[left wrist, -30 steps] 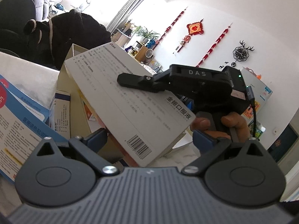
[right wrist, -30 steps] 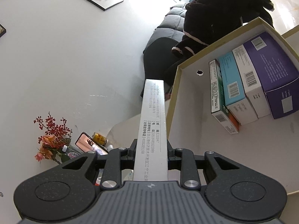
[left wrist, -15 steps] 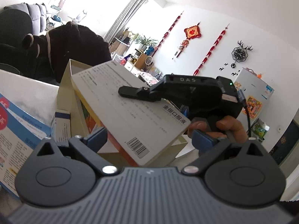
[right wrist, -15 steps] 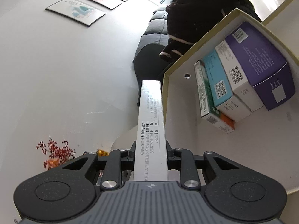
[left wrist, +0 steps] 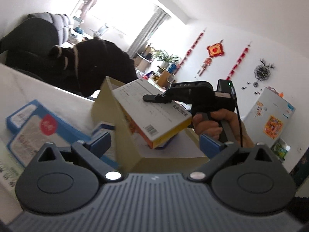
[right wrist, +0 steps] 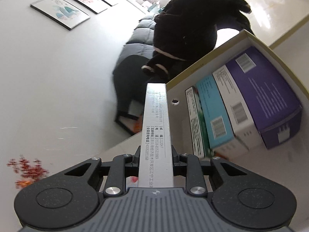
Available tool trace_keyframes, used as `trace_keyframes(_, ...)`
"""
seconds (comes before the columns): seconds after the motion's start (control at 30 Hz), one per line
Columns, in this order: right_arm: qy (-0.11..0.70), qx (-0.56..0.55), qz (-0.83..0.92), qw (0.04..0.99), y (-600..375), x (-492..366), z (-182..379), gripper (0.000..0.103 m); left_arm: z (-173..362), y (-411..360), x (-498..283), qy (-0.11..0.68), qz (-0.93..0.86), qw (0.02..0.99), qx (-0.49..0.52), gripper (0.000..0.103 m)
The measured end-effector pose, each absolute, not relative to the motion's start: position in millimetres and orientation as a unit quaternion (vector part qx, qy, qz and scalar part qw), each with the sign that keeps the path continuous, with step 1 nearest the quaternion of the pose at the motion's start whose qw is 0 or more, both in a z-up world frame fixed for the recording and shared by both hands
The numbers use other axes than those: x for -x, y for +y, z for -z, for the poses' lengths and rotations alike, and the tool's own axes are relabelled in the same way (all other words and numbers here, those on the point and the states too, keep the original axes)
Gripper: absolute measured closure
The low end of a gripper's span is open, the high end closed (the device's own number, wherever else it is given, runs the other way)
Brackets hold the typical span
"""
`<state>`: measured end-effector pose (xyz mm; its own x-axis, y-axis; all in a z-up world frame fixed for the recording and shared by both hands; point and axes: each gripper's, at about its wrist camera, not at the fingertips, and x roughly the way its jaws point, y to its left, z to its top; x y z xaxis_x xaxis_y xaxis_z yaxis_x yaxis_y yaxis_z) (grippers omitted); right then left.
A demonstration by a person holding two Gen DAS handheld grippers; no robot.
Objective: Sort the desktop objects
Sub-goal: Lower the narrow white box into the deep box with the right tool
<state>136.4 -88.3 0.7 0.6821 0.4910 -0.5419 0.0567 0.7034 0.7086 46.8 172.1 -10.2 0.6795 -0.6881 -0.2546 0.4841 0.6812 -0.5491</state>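
The right gripper (right wrist: pixel 155 154) clamps a flat medicine carton (right wrist: pixel 156 127) by its broad faces, narrow edge toward the lens, at frame centre above the open cardboard box (right wrist: pixel 249 36), probably to slot it beside the upright cartons (right wrist: pixel 241 108) at right. The left gripper (left wrist: pixel 154 143) is spread wide and empty, low in its frame near the box wall.

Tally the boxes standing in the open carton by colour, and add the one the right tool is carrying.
In the carton:
Purple box: 1
White box: 1
Teal box: 1
Thin white-green box: 1
Held by right tool:
White-yellow box: 1
Total: 5
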Motion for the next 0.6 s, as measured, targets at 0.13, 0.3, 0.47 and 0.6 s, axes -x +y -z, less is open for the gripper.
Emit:
trace_keyframes(0.13,0.387,-0.355,-0.102,0.845,-75.9,-158.4,8.5,0.075,18.2,186.1,-48.4,0.235,0.306,0.891,0.241,0.004)
trace_keyframes(0.3,0.395,-0.361,-0.074,0.842,-68.4,-179.3,20.1,0.075,22.2,194.6,-50.5,0.237,0.3,0.889,0.25,0.004)
trace_keyframes(0.47,0.398,-0.345,-0.053,0.848,-57.8,-192.9,26.1,0.075,25.4,195.3,-55.0,0.242,0.301,0.887,0.253,0.004)
trace_keyframes(0.6,0.401,-0.308,-0.041,0.862,-42.8,-201.9,27.7,0.074,29.6,198.4,-55.2,0.246,0.299,0.886,0.256,0.004)
